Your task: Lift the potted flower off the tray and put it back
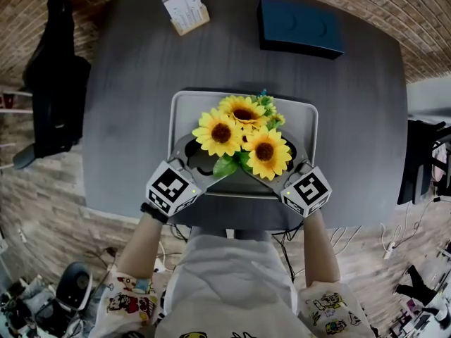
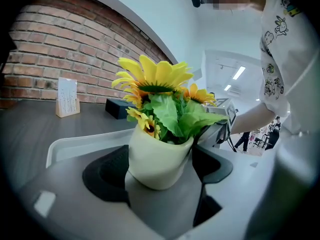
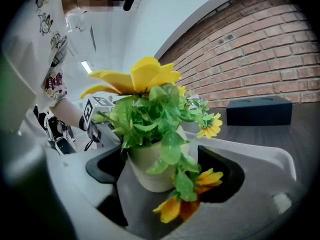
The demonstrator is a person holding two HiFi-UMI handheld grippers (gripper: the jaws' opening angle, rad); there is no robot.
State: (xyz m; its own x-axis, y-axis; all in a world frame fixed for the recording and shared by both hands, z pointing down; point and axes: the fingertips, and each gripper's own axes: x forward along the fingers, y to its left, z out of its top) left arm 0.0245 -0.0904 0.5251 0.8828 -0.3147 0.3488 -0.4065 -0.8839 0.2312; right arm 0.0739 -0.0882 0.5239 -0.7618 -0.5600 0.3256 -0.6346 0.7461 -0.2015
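Between the jaws of our left gripper (image 2: 160, 163) we have the potted flower (image 1: 243, 136): jaws spread wide, cream pot (image 2: 156, 156) centred in the gap, its walls right up against the black pads (image 2: 102, 171) on both sides. We see no squeeze, so we call it ungripped. Right gripper (image 3: 165, 168) is the same story from the other flank: jaws wide apart, pot in the gap, close to the jaw on the view's left, leaves filling the space toward the opposite jaw. One drooping sunflower head (image 3: 175, 206) hangs low just ahead of that gripper, between its jaws, beside the pot base. Pot base looks seated on the tray (image 1: 184, 111) floor, and the tray rim runs past the outer side of each gripper. From the head view both grippers converge on the pot from our near side, marker cubes (image 1: 171, 187) at the tray's near edge, blooms covering the pot. Well beyond the jaw tips on the grey table (image 1: 134, 76): dark box (image 1: 299, 27) and small card stand (image 1: 187, 9), brick wall (image 2: 60, 49) behind.
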